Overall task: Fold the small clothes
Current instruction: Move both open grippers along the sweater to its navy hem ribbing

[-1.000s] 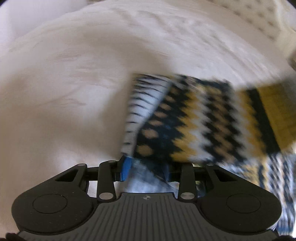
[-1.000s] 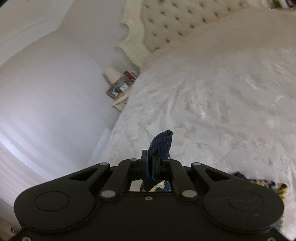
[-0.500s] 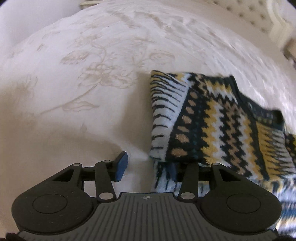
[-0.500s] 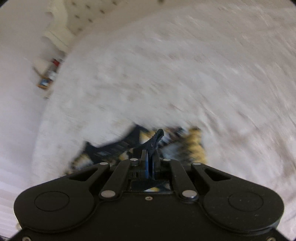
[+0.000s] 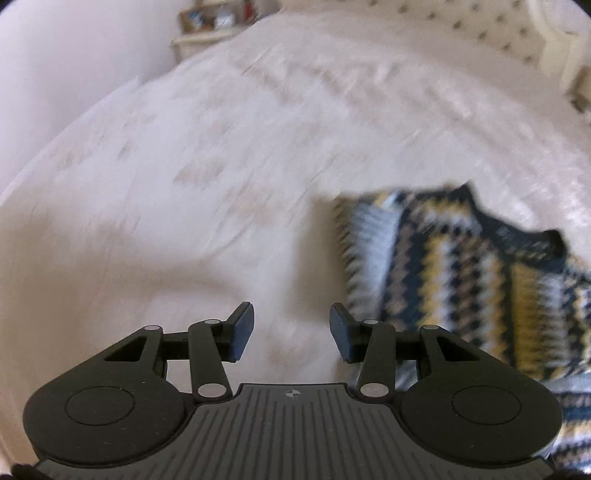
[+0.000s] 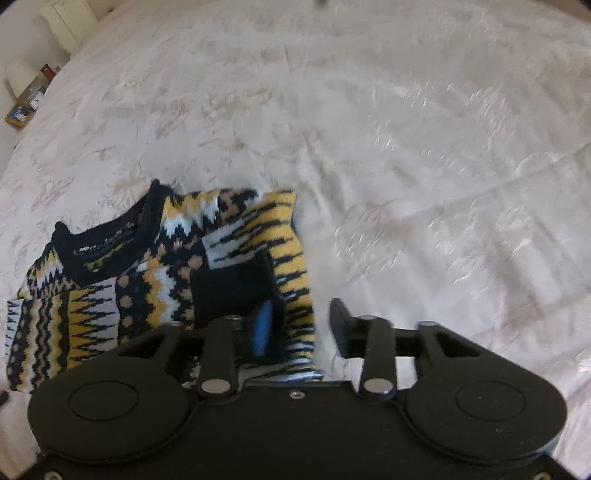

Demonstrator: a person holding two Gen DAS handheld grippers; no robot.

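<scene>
Sweater (image 6: 155, 280), a zigzag knit in navy, yellow and white, lies folded on the white bedspread (image 6: 406, 147). Right tongs (image 6: 301, 326) have just been opening; their jaws stand apart over its sleeve edge. Left tongs (image 5: 291, 332) gape over bare bedspread beside it. Beyond stands a tufted headboard (image 5: 491, 26).

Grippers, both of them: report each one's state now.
Left gripper: open, holding nothing.
Right gripper: jaws just opened, sweater released.

Soft daylight; left view blurred, perhaps motion.
</scene>
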